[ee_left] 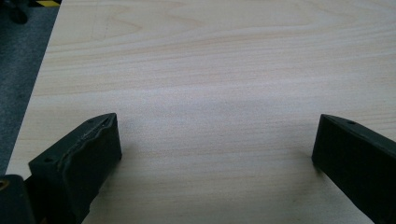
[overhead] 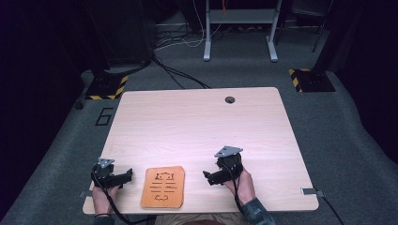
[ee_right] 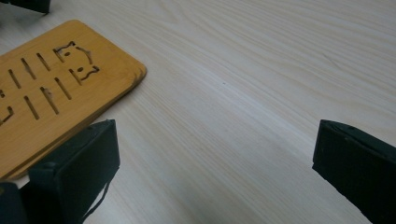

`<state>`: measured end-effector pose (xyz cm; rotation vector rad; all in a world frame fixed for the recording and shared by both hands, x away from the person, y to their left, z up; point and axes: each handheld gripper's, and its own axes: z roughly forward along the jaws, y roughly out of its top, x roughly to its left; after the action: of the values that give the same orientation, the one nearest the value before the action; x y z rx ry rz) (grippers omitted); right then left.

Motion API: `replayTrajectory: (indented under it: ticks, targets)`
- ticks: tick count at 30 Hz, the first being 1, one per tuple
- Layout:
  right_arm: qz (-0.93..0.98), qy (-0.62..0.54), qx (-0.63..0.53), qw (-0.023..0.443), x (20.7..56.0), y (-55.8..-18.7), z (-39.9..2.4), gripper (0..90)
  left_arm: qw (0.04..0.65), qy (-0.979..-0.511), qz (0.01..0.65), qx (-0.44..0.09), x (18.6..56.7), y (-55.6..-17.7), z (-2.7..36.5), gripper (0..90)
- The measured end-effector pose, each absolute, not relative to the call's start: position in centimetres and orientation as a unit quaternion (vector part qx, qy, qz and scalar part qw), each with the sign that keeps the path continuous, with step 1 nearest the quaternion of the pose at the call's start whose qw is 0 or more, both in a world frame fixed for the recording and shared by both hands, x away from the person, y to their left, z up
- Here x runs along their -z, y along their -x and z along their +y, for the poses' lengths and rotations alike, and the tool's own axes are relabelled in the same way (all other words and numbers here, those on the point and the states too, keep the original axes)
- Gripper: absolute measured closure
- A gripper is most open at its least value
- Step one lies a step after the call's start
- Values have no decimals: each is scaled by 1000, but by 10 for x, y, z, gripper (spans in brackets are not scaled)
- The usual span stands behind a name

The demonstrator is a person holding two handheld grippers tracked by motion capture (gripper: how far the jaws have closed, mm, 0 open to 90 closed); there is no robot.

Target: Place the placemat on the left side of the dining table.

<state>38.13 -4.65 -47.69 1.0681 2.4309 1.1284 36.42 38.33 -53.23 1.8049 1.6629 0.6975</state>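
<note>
**Both grippers wide open beside the board**

The wooden board (overhead: pixel 163 187) lies flat near the table's (overhead: pixel 197 122) front edge — between the left gripper (overhead: pixel 127 176) and right gripper (overhead: pixel 206 176). Both spread wide, gripping nothing, seemingly resting on the tabletop.

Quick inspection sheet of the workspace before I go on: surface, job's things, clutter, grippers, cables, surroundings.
Surface: light wooden table, grommet hole near far edge.
Job's things: wooden board with cut-out slots, flat at near edge between the grippers.
Clutter: nothing seen.
Grippers: left gripper open, empty; right gripper open, empty, beside the board.
Cables: floor cables beyond the table.
Surroundings: grey carpet, hazard-striped bases, white frame legs.
</note>
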Motion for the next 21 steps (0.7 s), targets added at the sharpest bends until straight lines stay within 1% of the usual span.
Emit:
replayTrajectory:
  ticks: [10, 21]
  targets:
    - [849, -339, -390, 111, 478, -386, -20, 0, 291, -676, 624, -262, 532, -364, 383, 11]
    - [861, -325, -382, 83, 490, -393, 12, 0, 290, -677, 624, -261, 532, -364, 383, 11]
